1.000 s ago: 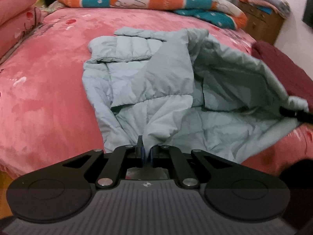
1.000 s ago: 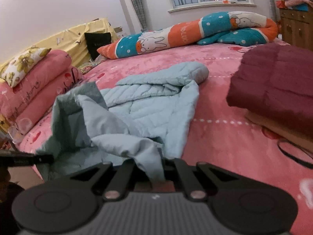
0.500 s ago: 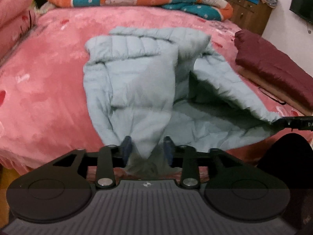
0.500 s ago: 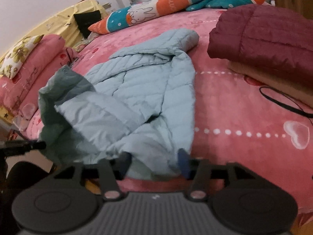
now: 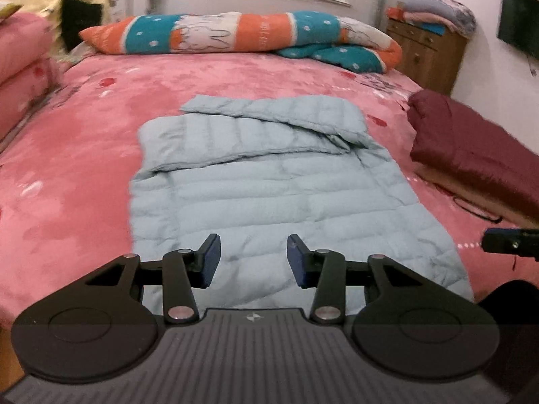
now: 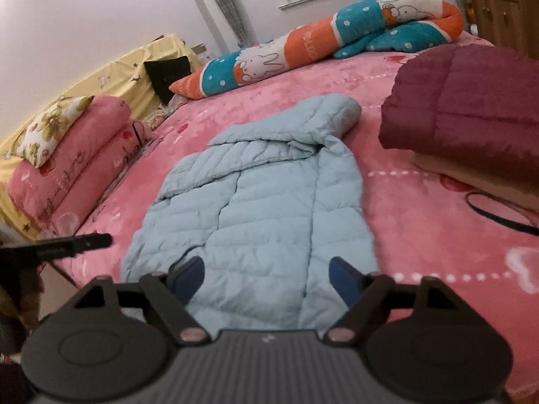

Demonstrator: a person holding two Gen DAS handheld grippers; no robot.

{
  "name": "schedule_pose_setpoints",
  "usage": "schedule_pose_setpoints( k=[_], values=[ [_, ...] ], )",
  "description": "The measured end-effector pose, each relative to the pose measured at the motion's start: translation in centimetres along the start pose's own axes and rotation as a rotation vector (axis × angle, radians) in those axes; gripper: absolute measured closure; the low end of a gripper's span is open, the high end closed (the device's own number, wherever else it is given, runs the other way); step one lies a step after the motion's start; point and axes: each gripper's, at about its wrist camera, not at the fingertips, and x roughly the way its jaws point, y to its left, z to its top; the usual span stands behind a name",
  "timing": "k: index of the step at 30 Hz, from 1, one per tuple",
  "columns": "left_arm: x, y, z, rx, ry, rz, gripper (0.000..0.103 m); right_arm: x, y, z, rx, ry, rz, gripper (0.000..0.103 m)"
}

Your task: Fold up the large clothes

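A pale blue quilted down jacket [image 5: 269, 181] lies flat on the pink bed [image 5: 84, 155], its hood [image 6: 323, 114] toward the far pillows. My left gripper [image 5: 253, 264] hovers open over the jacket's near hem, nothing pressed between its pads. In the right wrist view the same jacket [image 6: 262, 208] spreads ahead, and my right gripper [image 6: 267, 277] stands above its hem with jaws still opening and free of the cloth. The tip of the right gripper [image 5: 508, 244] shows at the left view's right edge; the left gripper's tip [image 6: 67, 245] shows at the right view's left edge.
A folded maroon garment [image 5: 478, 155] sits on the bed right of the jacket, with a black cord [image 6: 498, 212] beside it. A rolled orange-and-teal quilt [image 5: 235, 33] lies at the far end. Pink bedding [image 6: 70, 158] is stacked at left. A wooden cabinet [image 5: 427, 54] stands beyond.
Both grippers were shut on the jacket's lifted hem a second ago; they have let go and opened. The raised front panels have dropped, and the jacket now lies flat and closed.
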Motion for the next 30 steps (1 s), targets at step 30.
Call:
schedule_pose_setpoints(
  k=[30],
  values=[
    [14.9, 1.1, 5.3, -0.039, -0.144, 0.052, 0.053, 15.7, 1.8, 13.8, -0.06, -0.066, -0.047, 0.013]
  ],
)
